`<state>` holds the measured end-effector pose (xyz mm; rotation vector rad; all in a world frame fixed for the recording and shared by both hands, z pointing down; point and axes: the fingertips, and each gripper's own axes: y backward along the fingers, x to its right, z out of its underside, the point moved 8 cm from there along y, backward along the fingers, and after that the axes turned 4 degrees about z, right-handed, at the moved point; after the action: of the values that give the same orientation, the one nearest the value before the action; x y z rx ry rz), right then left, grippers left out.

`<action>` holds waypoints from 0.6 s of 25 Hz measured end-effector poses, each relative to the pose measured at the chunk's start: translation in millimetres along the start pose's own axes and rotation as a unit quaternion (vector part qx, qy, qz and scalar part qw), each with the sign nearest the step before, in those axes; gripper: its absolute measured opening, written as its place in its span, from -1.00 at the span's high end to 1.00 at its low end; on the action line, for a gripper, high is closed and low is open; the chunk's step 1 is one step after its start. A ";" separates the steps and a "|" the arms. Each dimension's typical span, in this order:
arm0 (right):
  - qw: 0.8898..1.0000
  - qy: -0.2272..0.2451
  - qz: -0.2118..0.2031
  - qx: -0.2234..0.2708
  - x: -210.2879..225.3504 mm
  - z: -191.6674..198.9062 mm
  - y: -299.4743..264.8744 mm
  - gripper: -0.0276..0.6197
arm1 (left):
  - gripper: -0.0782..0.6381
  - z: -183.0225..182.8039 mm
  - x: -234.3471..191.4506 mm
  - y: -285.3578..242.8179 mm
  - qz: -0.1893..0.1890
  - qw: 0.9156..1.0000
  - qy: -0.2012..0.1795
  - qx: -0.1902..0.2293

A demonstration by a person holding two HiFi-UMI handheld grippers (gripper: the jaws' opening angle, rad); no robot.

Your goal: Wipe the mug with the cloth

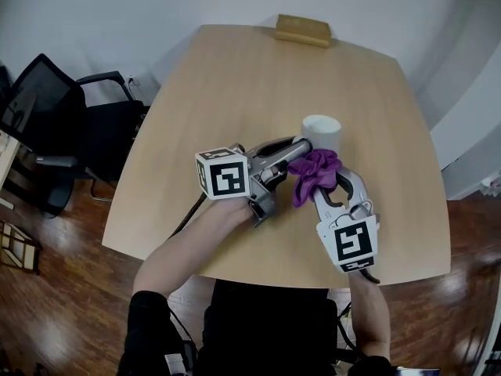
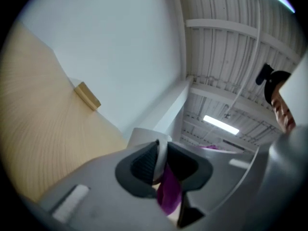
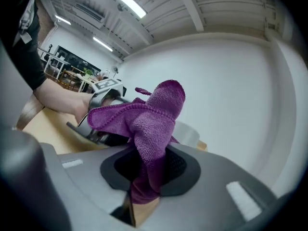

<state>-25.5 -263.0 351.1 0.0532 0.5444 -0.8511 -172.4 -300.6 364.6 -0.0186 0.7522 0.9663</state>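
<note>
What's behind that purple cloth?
The white mug, upright on the table. The purple cloth covers its lower near side, so that part is hidden.

cloth [image 1: 315,171] just before the mug [image 1: 322,131], over the table's [image 1: 235,77] middle.

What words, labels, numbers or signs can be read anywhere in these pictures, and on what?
None can be read.
The left gripper and right gripper carry cubes with black-and-white square markers only, no letters or digits.
The mug, cloth and wooden block: plain, no print.
</note>
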 end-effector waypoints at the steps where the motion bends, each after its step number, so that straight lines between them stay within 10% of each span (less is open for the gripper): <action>1: 1.000 -0.003 -0.009 -0.019 -1.7 7.8 -1.0 0.66 | 0.53 -4.2 -2.4 1.8 -0.005 1.000 -0.005 0.002; 5: 0.999 -0.017 0.000 -0.040 10.5 9.7 7.5 0.66 | 0.55 -15.3 -6.2 10.2 -0.010 1.000 -0.008 0.015; 9: 0.997 -0.022 0.056 0.047 36.2 -40.3 21.3 0.66 | 0.55 -9.9 0.1 10.2 -0.004 1.000 -0.019 0.004; 15: 0.994 0.074 0.062 0.053 31.5 -55.4 -1.5 0.66 | 0.54 -6.1 13.5 3.3 0.026 0.999 -0.020 -0.006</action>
<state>-33.9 -271.9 288.5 0.2464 0.6277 -0.7584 -173.8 -290.8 353.1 0.0100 0.7122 1.0182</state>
